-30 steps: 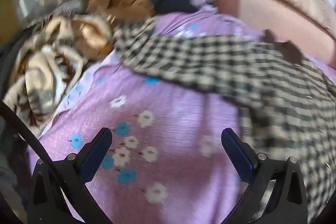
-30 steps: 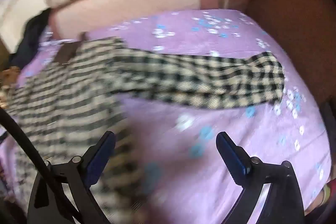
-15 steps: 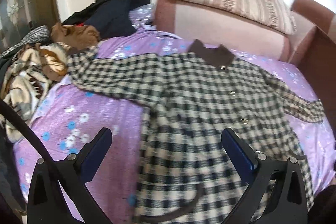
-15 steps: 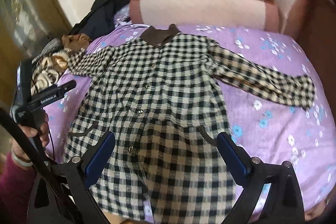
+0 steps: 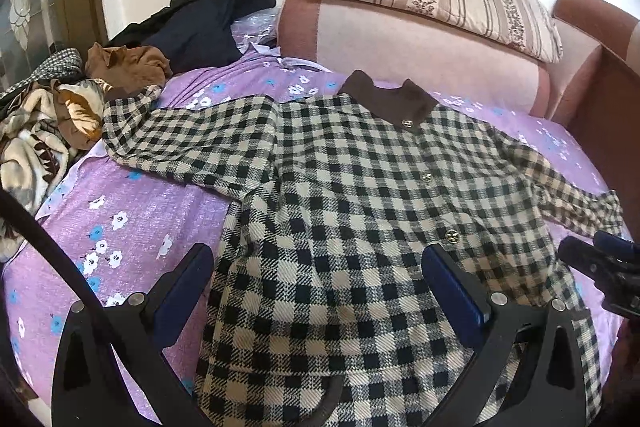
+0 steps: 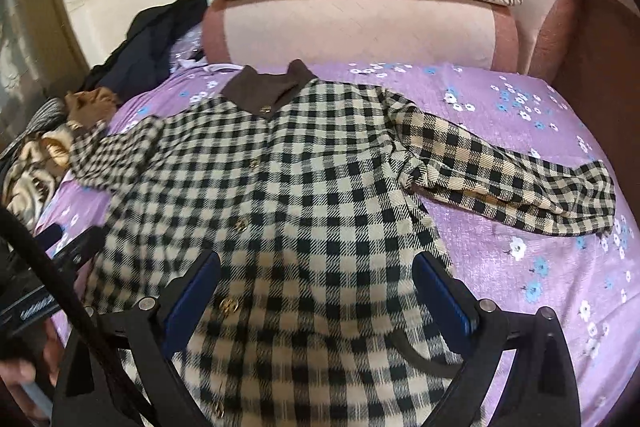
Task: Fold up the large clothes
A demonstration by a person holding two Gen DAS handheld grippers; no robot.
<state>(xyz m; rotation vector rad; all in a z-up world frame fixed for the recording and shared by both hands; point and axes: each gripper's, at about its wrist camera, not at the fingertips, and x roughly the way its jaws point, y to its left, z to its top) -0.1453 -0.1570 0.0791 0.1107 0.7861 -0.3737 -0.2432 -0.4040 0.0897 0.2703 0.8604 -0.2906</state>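
Lying flat on the purple bedsheet [image 6: 520, 131], front up, the checked coat [image 6: 312, 195] is spread for folding.
Both sleeves are laid out to the sides, so the first fold can be judged. The left gripper [image 5: 316, 291] and right gripper [image 6: 316, 291] are held above the lower half, fingers apart, nothing clamped; a grip is not yet taken.

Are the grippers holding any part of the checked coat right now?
No. The left gripper and the right gripper are both open above the coat, which lies spread flat on the bed. Nothing is held.
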